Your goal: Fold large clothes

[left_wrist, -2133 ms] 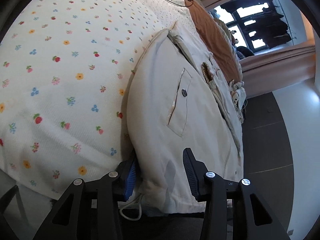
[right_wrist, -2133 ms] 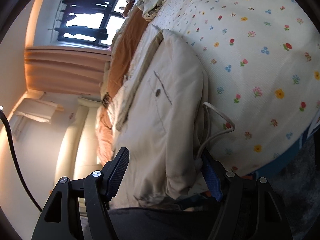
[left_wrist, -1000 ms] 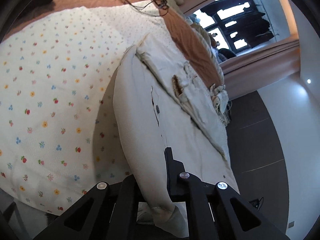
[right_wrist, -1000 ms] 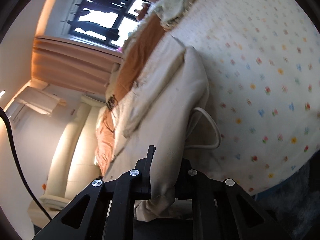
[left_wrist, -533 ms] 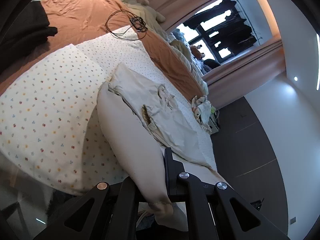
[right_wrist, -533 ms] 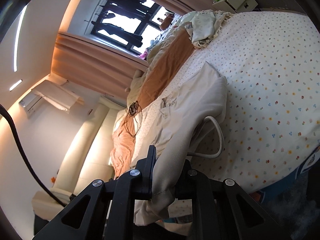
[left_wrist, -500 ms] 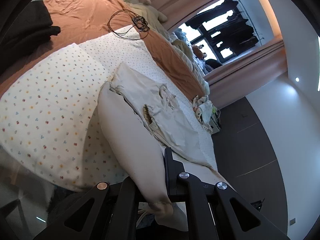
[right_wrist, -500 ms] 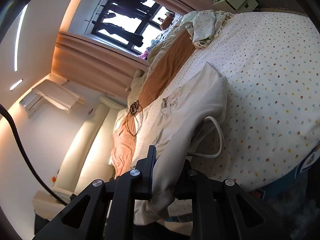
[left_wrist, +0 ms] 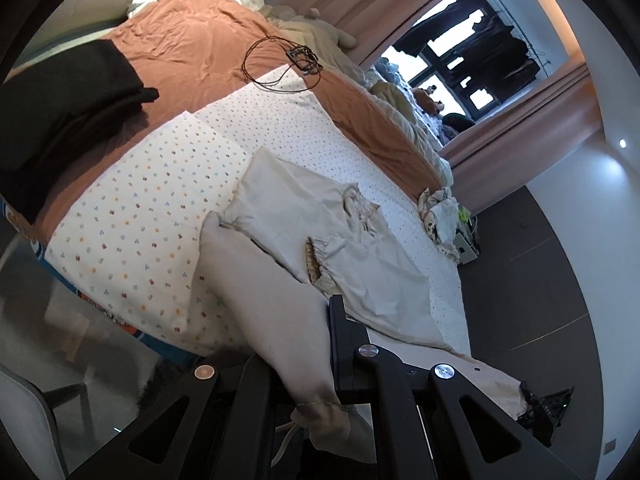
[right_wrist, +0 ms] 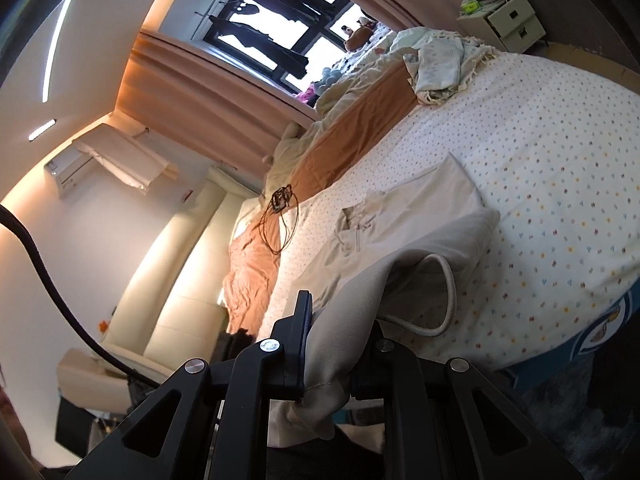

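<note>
Nearest the left wrist camera, the left claw (left_wrist: 310,354) is clamped tight on the hem of the large beige cotton jacket (left_wrist: 280,276), a bunch of cloth and a drawstring hanging below its jaws. In the right wrist view, the right claw (right_wrist: 338,344) pinches another part of the same hem, with a pale cord loop (right_wrist: 444,300) curling out just beside it. From both grips the jacket rises off the near edge of the bed and runs away onto the white flower-dotted bedspread (left_wrist: 140,216), where its far half lies flat with the collar (left_wrist: 360,208) uppermost. Beyond it lie a rust-orange blanket (left_wrist: 200,52), a coiled black cable (left_wrist: 280,64) and a folded black garment (left_wrist: 68,96). Farthest off, pinkish curtains (right_wrist: 224,100) frame a window (right_wrist: 280,28).
</note>
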Demonstrator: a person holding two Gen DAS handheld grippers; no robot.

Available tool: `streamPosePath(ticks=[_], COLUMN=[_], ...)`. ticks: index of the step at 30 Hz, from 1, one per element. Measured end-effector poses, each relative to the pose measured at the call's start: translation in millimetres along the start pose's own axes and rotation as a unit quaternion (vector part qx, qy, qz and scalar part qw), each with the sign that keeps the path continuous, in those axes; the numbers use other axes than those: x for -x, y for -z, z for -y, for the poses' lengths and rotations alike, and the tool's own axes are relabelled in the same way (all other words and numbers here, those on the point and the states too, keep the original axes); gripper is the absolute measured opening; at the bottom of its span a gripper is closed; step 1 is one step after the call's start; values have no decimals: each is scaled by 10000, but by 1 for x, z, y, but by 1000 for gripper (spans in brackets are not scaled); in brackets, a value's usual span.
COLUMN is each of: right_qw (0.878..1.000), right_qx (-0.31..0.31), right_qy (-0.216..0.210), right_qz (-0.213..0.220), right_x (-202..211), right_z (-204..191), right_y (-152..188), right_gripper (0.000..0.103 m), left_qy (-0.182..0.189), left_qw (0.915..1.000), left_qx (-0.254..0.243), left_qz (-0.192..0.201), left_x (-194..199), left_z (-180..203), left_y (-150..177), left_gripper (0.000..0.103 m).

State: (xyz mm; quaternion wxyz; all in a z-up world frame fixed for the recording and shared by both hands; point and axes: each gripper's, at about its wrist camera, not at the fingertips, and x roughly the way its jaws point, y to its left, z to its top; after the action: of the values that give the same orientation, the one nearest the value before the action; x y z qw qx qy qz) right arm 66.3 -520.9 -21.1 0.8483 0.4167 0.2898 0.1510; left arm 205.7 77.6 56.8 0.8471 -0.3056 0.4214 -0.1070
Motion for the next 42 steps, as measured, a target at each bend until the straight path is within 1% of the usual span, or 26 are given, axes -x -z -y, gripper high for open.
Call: streamPosePath(ticks=[4,9,14,21,23,27,33,37,42], right_qw=[10000,9990,9991,9987,9984,9981,9976,9962,9947], right_qx=[3,-101,-7,185,236,273,306,321,212], right_qy=[22,-71,41,224,321,424,574,804,1008], right_qz=[81,425,418,420,407,340,218,109,38], right_x=[-13,-34,-66,-105,-119,-147,-192,-224,-258], right_z=[0,1,-2,-2,2,9,26,45,70], right_y=[-18,-50,-80,-117,-128,-145,-164,-170,-174], right_gripper=[16,16,16,16,16,16,16,16,16], left_qy=[179,312,411,355,366,258,162,106,-96], left_qw=[9997,9989,9982,9981,9980,9987,9995,9996,9989], left_qx=[-81,-225,-308,-450,-461,-427,-270,-56,-151], left_qz=[127,277,302,229,222,141,-46,-269,-424], left_x=[-13,-36,-65,-115,-129,-163,-216,-252,-293], left_z=[7,21,30,39,38,34,16,1,-11], left_y=[-21,-53,-91,-138,-148,-166,-186,-195,-201], left_gripper=[4,4,5,5,5,5,5,5,5])
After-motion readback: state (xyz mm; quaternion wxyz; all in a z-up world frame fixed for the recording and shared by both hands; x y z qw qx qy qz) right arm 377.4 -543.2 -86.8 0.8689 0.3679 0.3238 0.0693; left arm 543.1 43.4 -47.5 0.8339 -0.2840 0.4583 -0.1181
